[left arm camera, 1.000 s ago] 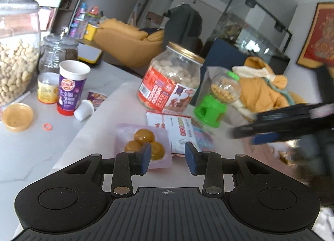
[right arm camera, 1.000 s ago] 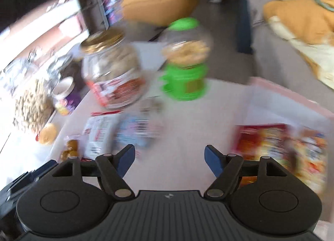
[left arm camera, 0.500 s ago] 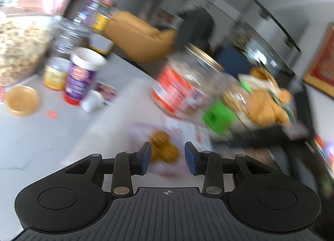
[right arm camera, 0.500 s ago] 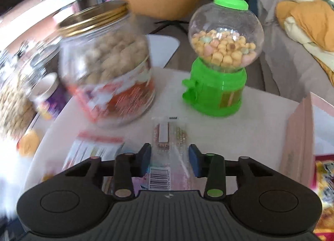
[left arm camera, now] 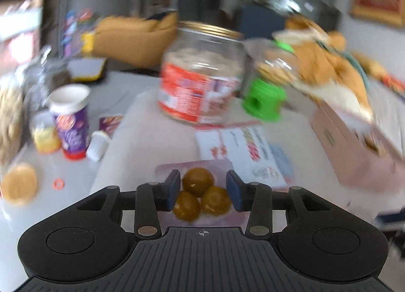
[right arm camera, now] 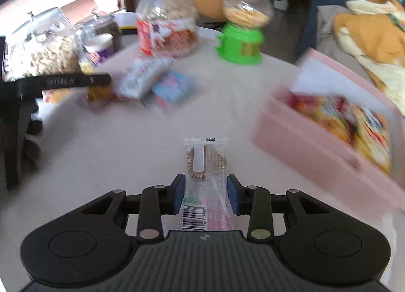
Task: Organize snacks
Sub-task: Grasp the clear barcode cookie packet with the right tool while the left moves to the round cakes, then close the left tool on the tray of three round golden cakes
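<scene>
1. The left gripper (left arm camera: 204, 190) is sitting low over a clear pack (left arm camera: 195, 169) holding three brown balls; its blue pads (left arm camera: 174, 190) are standing on either side of the balls, close to them; whether they are pressing the pack I cannot tell, since the view is blurred.
2. The right gripper (right arm camera: 205, 194) is clasping a clear wrapper (right arm camera: 205, 165) with a brown round sweet inside; the pads (right arm camera: 178, 193) are lying against both edges of the wrapper, whose barcode end is pointing back toward the camera; whether it is lifted off the table (right arm camera: 114, 145) I cannot tell.
3. The pink box (right arm camera: 298, 140) is standing to the right of the wrapper, near it; colourful packets (right arm camera: 354, 120) are lying inside.
4. In the left view, a white packet (left arm camera: 240, 150) is lying just beyond the pack, overlapping a blue one (left arm camera: 283, 160); behind them a jar (left arm camera: 202, 77) with a red label and gold lid is standing beside a green dispenser (left arm camera: 263, 99).
5. At the left of that view, a purple cup (left arm camera: 71, 120), a small white bottle (left arm camera: 97, 144), a yellow lid (left arm camera: 20, 185) and an orange ring (left arm camera: 58, 184) are resting on the grey surface.
6. In the right view, the left gripper's arm (right arm camera: 63, 80) is reaching in from the left, over the brown balls (right arm camera: 97, 93).
</scene>
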The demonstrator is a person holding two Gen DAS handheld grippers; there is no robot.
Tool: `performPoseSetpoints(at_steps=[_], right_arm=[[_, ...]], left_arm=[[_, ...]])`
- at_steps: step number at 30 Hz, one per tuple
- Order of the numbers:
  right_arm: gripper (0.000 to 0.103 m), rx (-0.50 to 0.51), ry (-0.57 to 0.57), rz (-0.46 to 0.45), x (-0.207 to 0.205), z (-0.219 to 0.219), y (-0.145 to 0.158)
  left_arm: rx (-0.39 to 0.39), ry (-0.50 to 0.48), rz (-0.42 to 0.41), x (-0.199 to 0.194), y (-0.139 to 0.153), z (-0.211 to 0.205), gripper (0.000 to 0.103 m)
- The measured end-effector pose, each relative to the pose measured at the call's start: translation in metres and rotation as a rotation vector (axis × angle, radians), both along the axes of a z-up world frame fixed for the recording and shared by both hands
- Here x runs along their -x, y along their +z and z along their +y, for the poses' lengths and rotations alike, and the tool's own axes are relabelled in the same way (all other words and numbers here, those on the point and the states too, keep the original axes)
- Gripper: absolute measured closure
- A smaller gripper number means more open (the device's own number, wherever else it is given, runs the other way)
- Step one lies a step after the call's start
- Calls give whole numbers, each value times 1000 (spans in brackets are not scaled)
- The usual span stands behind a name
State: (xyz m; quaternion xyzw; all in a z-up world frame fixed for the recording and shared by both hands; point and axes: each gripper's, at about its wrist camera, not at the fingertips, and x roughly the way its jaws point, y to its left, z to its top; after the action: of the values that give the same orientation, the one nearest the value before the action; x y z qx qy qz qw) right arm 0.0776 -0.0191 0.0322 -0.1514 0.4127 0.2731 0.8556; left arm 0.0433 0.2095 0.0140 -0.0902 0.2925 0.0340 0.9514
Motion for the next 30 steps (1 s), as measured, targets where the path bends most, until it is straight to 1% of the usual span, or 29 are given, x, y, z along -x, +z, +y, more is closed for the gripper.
performPoseSetpoints(at_steps=[2,4,6,7,11,13,14,16,17,19,23,25,26,27,30], right_arm=[[68,1,-40,-15,10,-26,-4],[67,-13,-78,-29,17,-45,-6],[66,-28,-117,-47,21,-63,-8],[62,-29,-136,-63,22,-71,-8],[60,-37,-195,-107,26,-86,-19],[53,-73,-222,-122,29,-92,-24],[51,-85,-238,-131,29,-94,-25],[41,-115,-266,-166,31,-95,-31],[40,-115,-274,-171,31,-96,-32],[34,-110,-289,-170,30,-96,-32],[32,-129,-302,-154,28,-101,-33],[30,-129,-301,-154,28,-101,-33],[30,-125,-303,-156,29,-100,-33],[29,-123,-304,-157,29,-100,-33],[29,-125,-307,-155,29,-100,-34]], left_arm=[[-20,-92,16,7,0,-17,58],[-24,-165,30,15,-2,-34,59],[-24,-201,49,21,-6,-46,59],[-21,-221,59,24,-7,-52,59],[-75,-270,60,39,-8,-75,59],[-128,-275,56,46,-9,-83,58],[-147,-274,52,51,-9,-86,58],[-158,-255,50,56,-9,-86,58],[-161,-237,54,59,-8,-85,57],[-171,-200,72,61,-5,-83,54],[-206,-121,107,69,0,-76,54],[-195,-100,121,72,1,-72,54],[-172,-103,129,72,1,-70,54],[-154,-108,141,72,1,-70,51],[-144,-145,152,69,2,-81,51]])
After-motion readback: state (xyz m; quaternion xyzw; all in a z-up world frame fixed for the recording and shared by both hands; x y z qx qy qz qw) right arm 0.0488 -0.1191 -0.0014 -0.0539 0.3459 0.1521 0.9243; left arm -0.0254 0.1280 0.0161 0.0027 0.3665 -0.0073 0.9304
